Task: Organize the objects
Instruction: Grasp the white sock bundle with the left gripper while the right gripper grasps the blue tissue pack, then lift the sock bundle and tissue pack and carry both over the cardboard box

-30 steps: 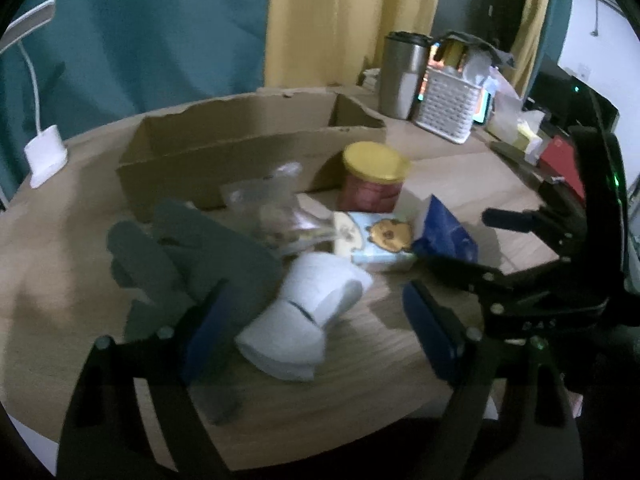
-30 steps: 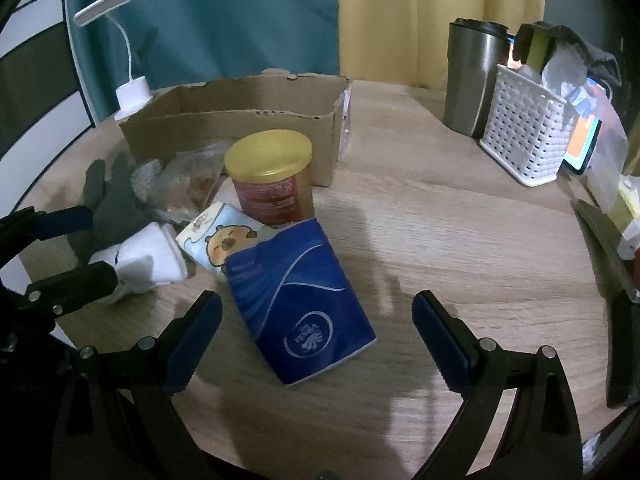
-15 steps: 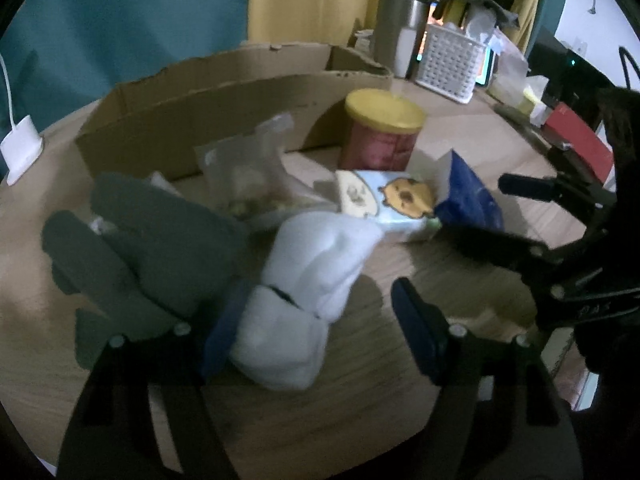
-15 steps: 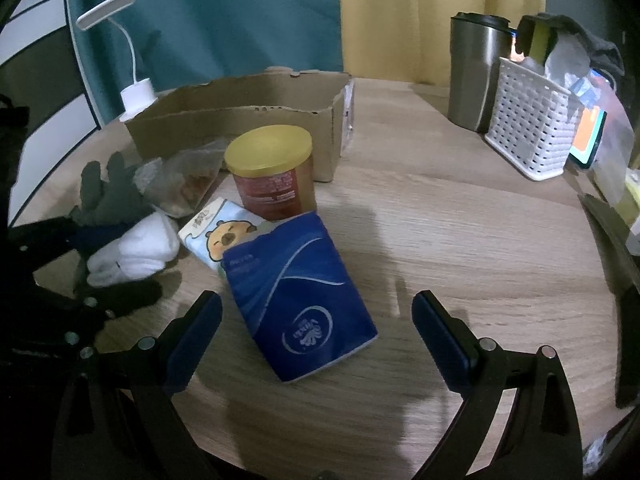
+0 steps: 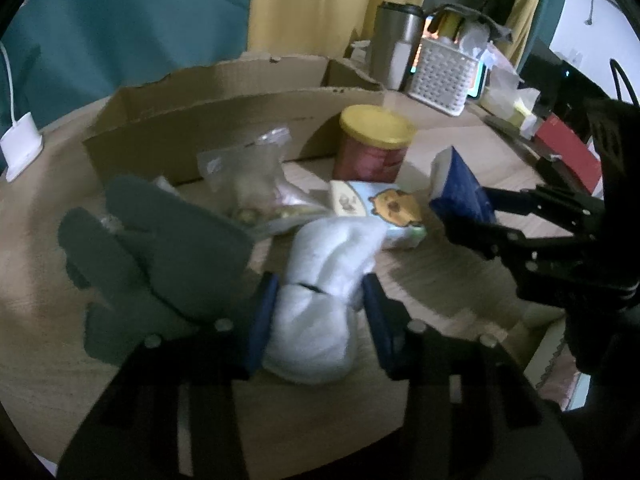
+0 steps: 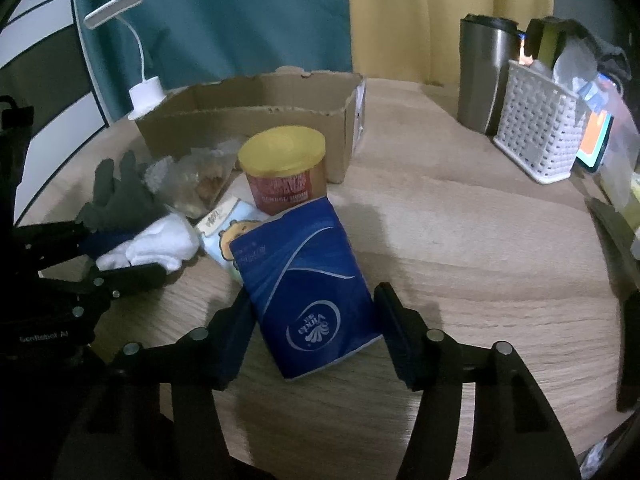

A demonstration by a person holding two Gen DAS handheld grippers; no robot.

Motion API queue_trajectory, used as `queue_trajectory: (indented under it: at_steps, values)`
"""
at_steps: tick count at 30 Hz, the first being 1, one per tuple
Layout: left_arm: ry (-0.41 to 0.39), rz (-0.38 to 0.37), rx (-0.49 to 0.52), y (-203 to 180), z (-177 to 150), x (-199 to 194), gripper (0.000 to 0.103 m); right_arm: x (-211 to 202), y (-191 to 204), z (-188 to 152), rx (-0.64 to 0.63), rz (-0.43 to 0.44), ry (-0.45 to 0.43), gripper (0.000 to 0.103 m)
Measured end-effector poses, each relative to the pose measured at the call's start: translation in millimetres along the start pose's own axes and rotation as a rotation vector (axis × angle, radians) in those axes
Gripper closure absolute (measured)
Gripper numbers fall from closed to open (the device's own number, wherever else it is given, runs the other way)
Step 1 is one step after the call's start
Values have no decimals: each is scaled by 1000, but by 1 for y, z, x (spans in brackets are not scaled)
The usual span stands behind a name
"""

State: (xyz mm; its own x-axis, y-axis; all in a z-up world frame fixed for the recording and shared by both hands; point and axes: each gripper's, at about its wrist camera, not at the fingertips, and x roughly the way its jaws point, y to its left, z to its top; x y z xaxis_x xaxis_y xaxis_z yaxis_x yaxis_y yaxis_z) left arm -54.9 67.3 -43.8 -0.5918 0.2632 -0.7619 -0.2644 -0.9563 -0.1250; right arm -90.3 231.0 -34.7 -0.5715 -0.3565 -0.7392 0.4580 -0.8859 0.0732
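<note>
On the left of the wooden worktop (image 6: 460, 240) lay a grey glove (image 5: 160, 248), its fingers spread flat. Just beside it, the left gripper (image 5: 318, 312) had its blue pads against both sides of a white rolled sock (image 5: 320, 300), the jaws narrowed onto it. Behind stood a clear plastic bag (image 5: 256, 180) and a torn cardboard box (image 6: 256, 120), with a yellow-lidded red can (image 6: 282, 168) in front of the box. A small pack with a cartoon bear (image 5: 380, 208) lay touching the sock. Further right, the right gripper (image 6: 312, 328) straddled a blue tissue pack (image 6: 308, 292), its fingers close at either edge; whether they pressed it could not be told.
</note>
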Motion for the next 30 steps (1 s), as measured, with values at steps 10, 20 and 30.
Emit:
queue_trajectory:
  at_steps: [10, 20, 30]
  values:
    - [-52, -34, -12, 1, 9, -22, 63, -17, 5, 14, -6, -23, -34, 41]
    - [-66, -66, -15, 5, 17, -32, 65, -28, 8, 27, -8, -35, -57, 41]
    - [-111, -80, -6, 7, 34, -50, 65, -35, 9, 41, -2, -43, -74, 41]
